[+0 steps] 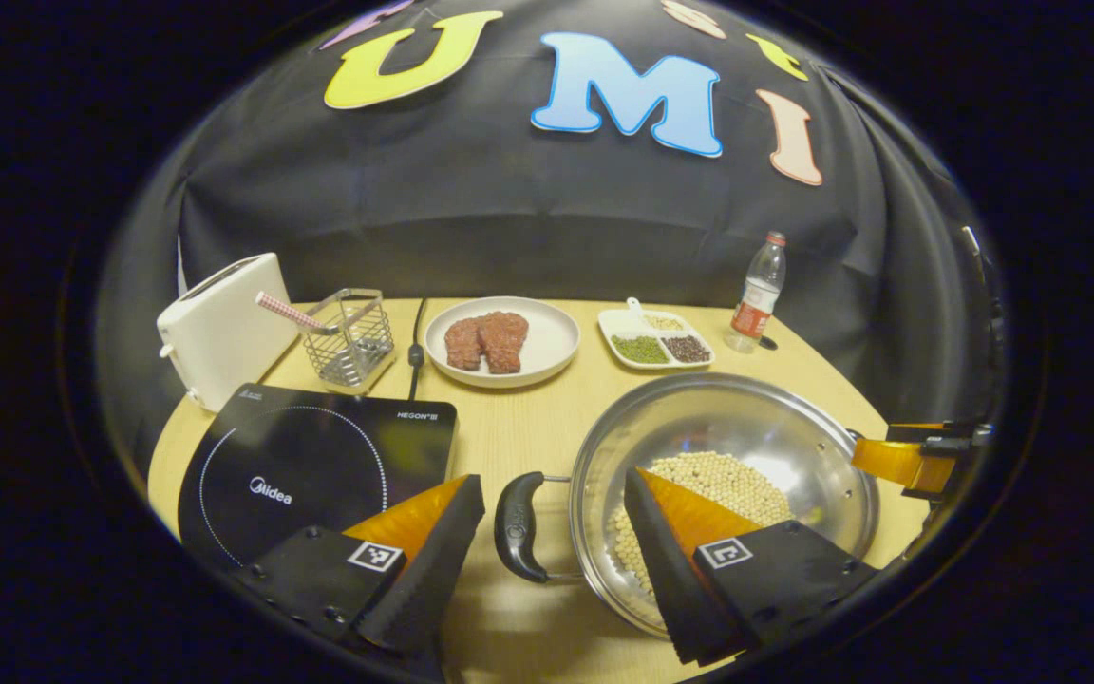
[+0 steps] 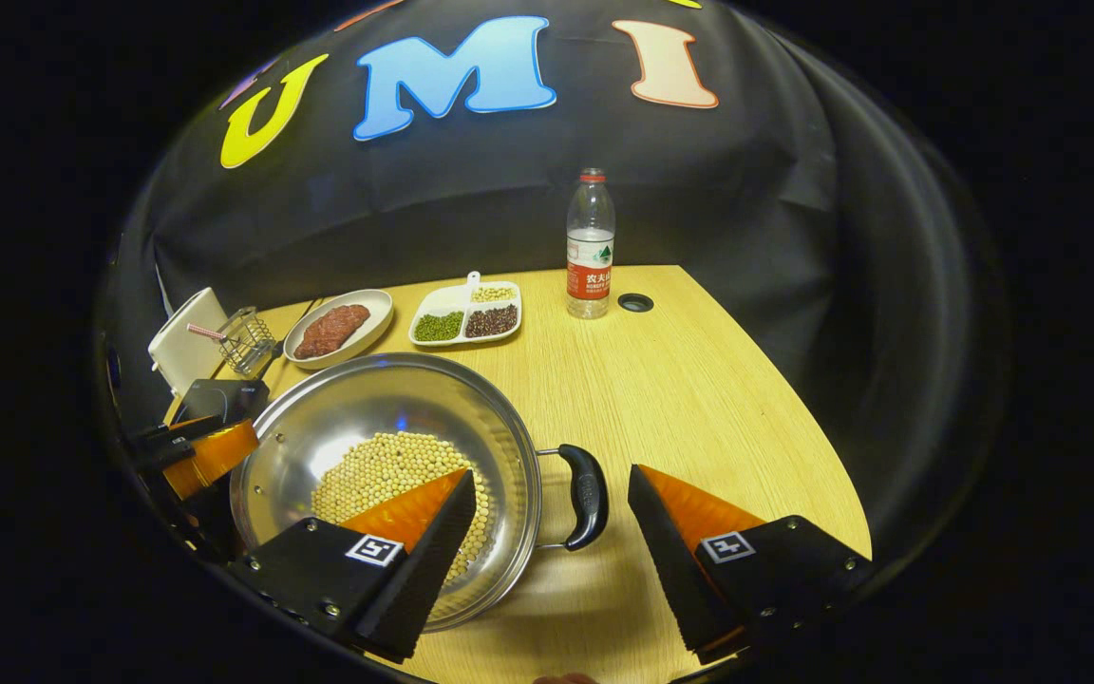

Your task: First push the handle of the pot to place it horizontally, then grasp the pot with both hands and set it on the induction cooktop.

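Note:
A steel pot (image 1: 727, 418) holding soybeans (image 1: 718, 480) sits on the wooden table, to the right of the black induction cooktop (image 1: 300, 465). Its black left handle (image 1: 520, 525) lies in the gap of my open left gripper (image 1: 552, 477), and neither finger presses on it. In the right gripper view the pot (image 2: 386, 399) has its other black handle (image 2: 585, 496) inside the gap of my open right gripper (image 2: 552, 472), also untouched. Each gripper shows at the pot's far side in the other's view: right gripper (image 1: 908, 461), left gripper (image 2: 205, 446). A corner of the cooktop (image 2: 224, 394) peeks out behind the pot.
Along the back stand a white toaster (image 1: 219, 328), a wire basket (image 1: 349, 339), a plate of meat (image 1: 501, 340), a divided dish of beans (image 1: 656, 340) and a water bottle (image 2: 590, 245) beside a cable hole (image 2: 635, 302). Bare tabletop (image 2: 699, 399) spreads to the pot's right.

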{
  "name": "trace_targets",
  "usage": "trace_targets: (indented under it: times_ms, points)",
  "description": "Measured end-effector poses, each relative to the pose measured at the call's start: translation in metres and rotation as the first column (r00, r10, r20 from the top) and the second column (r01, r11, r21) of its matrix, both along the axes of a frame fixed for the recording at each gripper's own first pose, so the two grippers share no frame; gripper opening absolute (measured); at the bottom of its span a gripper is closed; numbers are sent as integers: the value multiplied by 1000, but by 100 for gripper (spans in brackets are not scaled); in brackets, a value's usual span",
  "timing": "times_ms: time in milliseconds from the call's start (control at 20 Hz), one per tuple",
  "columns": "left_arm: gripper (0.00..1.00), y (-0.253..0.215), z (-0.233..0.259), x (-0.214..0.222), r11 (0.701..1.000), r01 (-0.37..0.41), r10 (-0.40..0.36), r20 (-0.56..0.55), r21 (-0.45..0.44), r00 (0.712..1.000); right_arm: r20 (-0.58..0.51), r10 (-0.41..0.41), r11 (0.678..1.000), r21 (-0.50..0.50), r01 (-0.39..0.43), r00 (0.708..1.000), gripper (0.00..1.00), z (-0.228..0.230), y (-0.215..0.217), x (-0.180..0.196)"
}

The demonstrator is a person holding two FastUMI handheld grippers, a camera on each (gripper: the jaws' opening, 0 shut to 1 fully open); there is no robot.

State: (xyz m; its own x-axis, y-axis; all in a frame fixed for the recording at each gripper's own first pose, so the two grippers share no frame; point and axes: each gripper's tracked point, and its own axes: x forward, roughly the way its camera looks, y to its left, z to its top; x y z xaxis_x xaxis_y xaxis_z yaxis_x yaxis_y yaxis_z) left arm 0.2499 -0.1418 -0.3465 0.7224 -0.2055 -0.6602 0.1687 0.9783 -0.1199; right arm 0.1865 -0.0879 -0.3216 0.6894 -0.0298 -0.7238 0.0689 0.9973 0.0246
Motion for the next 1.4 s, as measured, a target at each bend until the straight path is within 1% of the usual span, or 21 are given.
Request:
trace_targets:
  times_ms: [100, 150, 200, 250, 350, 600, 700, 750, 800, 850, 900, 1000, 1050, 1100, 1150, 1200, 1250, 1300, 1350, 1400]
  points:
    - [99, 0, -7, 2, 1000, -3, 3, -16, 0, 1000, -12, -7, 1000, -3, 7, 1000, 98, -6, -2, 2]
    - [98, 0, -11, 2, 1000, -4, 4, -25, 3, 1000, -16, -11, 1000, -4, 11, 1000, 98, -8, -2, 3]
    - [99, 1, -14, 2, 1000, -4, 4, -35, 6, 999, -23, -13, 1000, -5, 13, 1000, 98, -12, -3, 4]
    - [97, 1, -17, 2, 1000, -5, 6, -41, 9, 999, -30, -13, 1000, -7, 13, 999, 98, -15, -3, 5]
    - [100, 2, -22, 4, 1000, -8, 9, -50, 15, 999, -39, -11, 1000, -10, 11, 999, 98, -21, -4, 6]
    - [98, 2, -38, 5, 999, -15, 18, -84, 30, 996, -63, -10, 1000, -10, 9, 998, 98, -33, -4, 10]
    - [96, 3, -42, 3, 999, -13, 16, -93, 43, 996, -52, -17, 1000, 4, 18, 998, 98, -32, -3, 14]
    - [96, 3, -44, 3, 999, -10, 15, -94, 51, 995, -48, -28, 1000, 6, 28, 998, 98, -31, -4, 17]
    - [93, 3, -44, 3, 998, -8, 14, -94, 55, 995, -52, -31, 999, 13, 31, 998, 95, -33, -7, 17]
    - [92, 0, -45, 1, 999, 0, 5, -100, 50, 995, -64, -29, 999, 19, 30, 998, 85, -35, -7, 16]
    - [87, 0, -47, 1, 999, -1, 6, -101, 50, 995, -71, -29, 999, 14, 31, 997, 90, -36, -8, 14]
    - [77, -3, -47, 3, 999, -4, 8, -97, 47, 995, -61, -21, 1000, 9, 21, 998, 67, -37, -7, 17]
    - [76, -1, -47, 1, 999, -6, 11, -94, 52, 996, -58, -13, 1000, 2, 13, 998, 67, -37, -7, 18]
    - [72, -1, -46, 2, 999, -9, 14, -91, 53, 996, -54, -5, 1000, -9, 5, 999, 65, -35, -8, 16]
    - [74, -2, -46, 2, 999, -10, 15, -88, 49, 996, -56, 3, 1000, -13, -4, 998, 64, -34, -6, 14]
    - [74, -3, -46, 3, 999, -10, 14, -86, 45, 996, -57, 3, 1000, -14, -4, 998, 63, -34, -6, 15]
    - [69, -3, -46, 4, 999, -5, 9, -84, 44, 996, -57, 5, 1000, -18, -6, 998, 58, -32, -7, 13]
    - [71, -3, -44, 4, 999, 1, 3, -81, 49, 997, -63, 5, 1000, -27, -7, 998, 58, -34, -7, 13]
    - [66, -3, -43, 4, 999, 1, 2, -76, 50, 997, -63, 1, 999, -34, -3, 998, 53, -33, -8, 13]
    - [68, -4, -45, 5, 998, 1, 3, -78, 56, 997, -68, -1, 999, -37, -2, 998, 53, -34, -8, 13]
